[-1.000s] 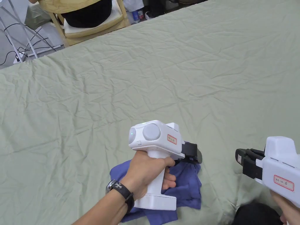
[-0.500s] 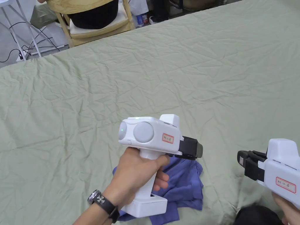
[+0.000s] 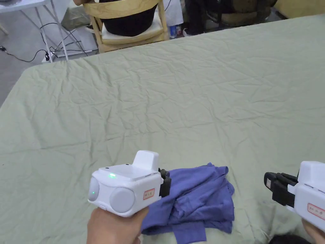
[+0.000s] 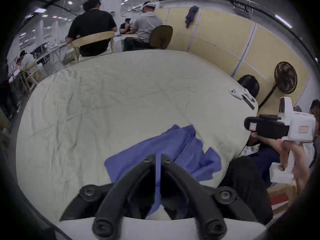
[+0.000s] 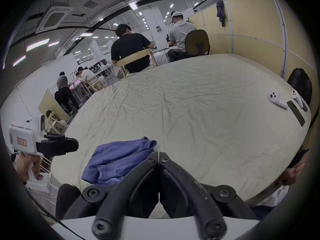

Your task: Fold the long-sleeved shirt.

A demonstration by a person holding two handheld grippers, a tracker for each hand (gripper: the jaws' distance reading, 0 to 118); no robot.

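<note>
On the near edge of the bench [image 3: 95,105], which is covered with a wrinkled pale green sheet [image 3: 196,95], lies the blue shirt [image 3: 196,200], bunched into a loose, rumpled heap rather than spread flat.

Furthest left, the left claw [image 3: 165,186] is held in a hand [image 3: 111,227] at the shirt's left side, its white body level and its black tip pointing right toward the cloth. From the left gripper view its two jaws stand almost together, with a narrow strip of blue cloth running down through the slit between them; whether they truly press on that strip I cannot tell. The heap sits just past the tip of the left claw [image 4: 158,159], reaching toward the bench's near right edge.

Next comes the shirt itself, with a sleeve or hem end hanging off its near side toward the person.

To the right, well apart from the shirt, the right claw [image 3: 269,184] points left toward it above the near edge. In the right gripper view the right claw [image 5: 158,154] has its jaws clenched tip to tip with nothing between them, and the shirt lies just to their left.

At the bench's far right corner rest two white controllers [image 5: 277,98] and a dark flat strip [image 5: 295,112].
</note>
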